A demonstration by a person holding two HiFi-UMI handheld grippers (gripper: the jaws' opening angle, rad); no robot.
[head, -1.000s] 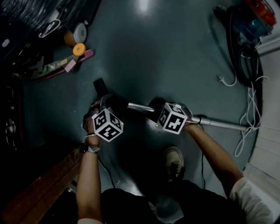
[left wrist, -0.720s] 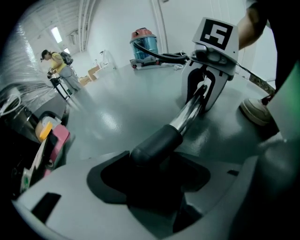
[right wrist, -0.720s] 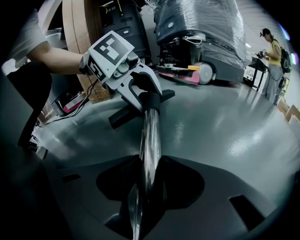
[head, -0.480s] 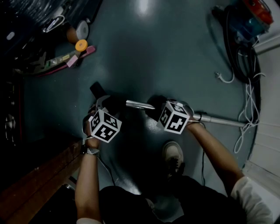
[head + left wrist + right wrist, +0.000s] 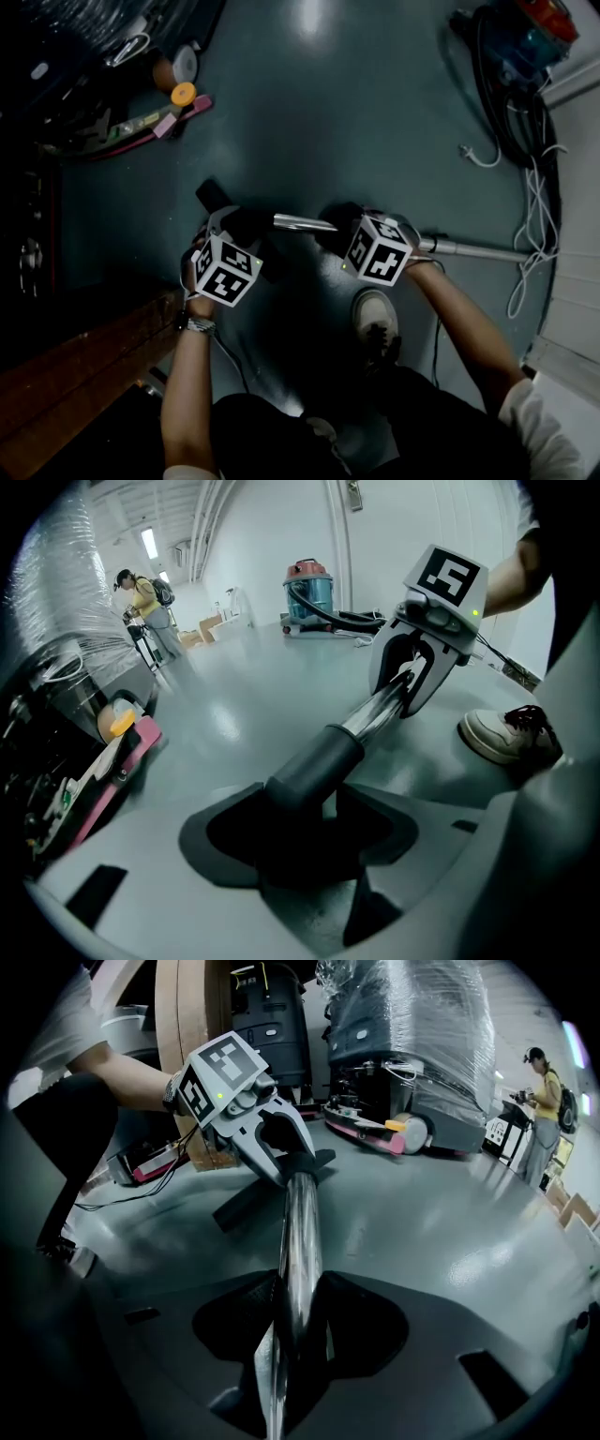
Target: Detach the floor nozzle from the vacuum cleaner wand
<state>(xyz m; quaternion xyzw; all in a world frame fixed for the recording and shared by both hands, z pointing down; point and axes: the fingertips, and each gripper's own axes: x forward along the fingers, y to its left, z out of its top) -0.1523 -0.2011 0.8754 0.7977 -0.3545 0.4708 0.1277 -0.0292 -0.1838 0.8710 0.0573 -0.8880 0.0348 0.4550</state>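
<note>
Left hand-held gripper (image 5: 298,841): jaws have just been closing, now clamped narrow on the dark collar (image 5: 314,761) of the floor nozzle (image 5: 214,197). The nozzle head sits just beyond its tips.

Right hand-held gripper (image 5: 286,1335): pinched tight on the chrome wand (image 5: 300,1241), which runs straight ahead from its jaws into the collar and trails off behind it.

Progress: both grips are set, one on each side of the joint. Collar looks seated on the tube with no gap showing. Separation judged not yet done; the pull-apart, perhaps with a twist, remains.
</note>
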